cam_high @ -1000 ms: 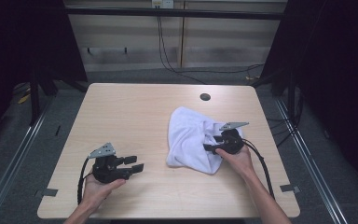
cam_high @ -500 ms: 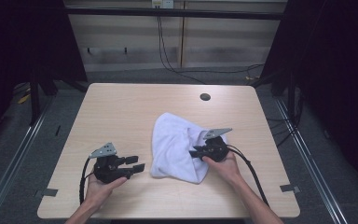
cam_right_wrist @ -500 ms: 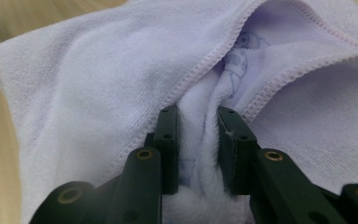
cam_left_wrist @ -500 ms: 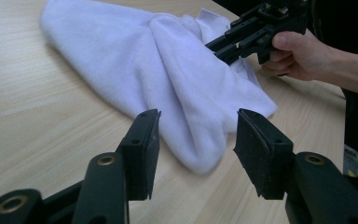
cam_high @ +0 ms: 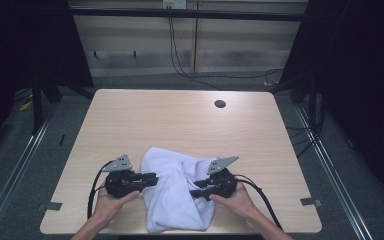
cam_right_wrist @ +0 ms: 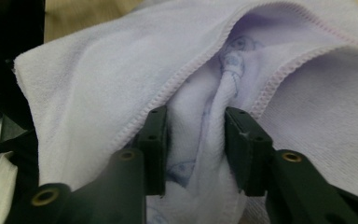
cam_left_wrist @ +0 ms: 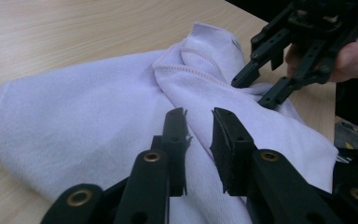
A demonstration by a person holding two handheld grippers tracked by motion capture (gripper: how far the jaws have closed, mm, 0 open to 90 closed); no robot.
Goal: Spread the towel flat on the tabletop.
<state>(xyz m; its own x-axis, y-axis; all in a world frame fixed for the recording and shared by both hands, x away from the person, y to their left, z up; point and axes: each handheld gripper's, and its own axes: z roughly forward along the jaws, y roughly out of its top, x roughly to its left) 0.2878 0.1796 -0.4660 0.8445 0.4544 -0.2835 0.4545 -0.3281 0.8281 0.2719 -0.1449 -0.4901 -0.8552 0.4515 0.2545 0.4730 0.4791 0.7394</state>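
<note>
A white towel lies crumpled at the table's front middle, reaching the front edge. My left gripper rests at its left side, pointing right. In the left gripper view its jaws hover over the cloth with a narrow gap and nothing pinched; they have just been closing. My right gripper lies on the towel's right side, pointing left, and it appears again as the far gripper in the left gripper view. Its jaws have just been opening, with a loose fold of towel still between them.
The wooden table has a round cable hole near the back right. Black cables trail from both grippers toward the front edge. Dark curtains and metal floor rails surround the table.
The right gripper has dragged the towel left and toward the front edge, from the table's right half to the front middle beside the left gripper. The left hand has stayed in place.
</note>
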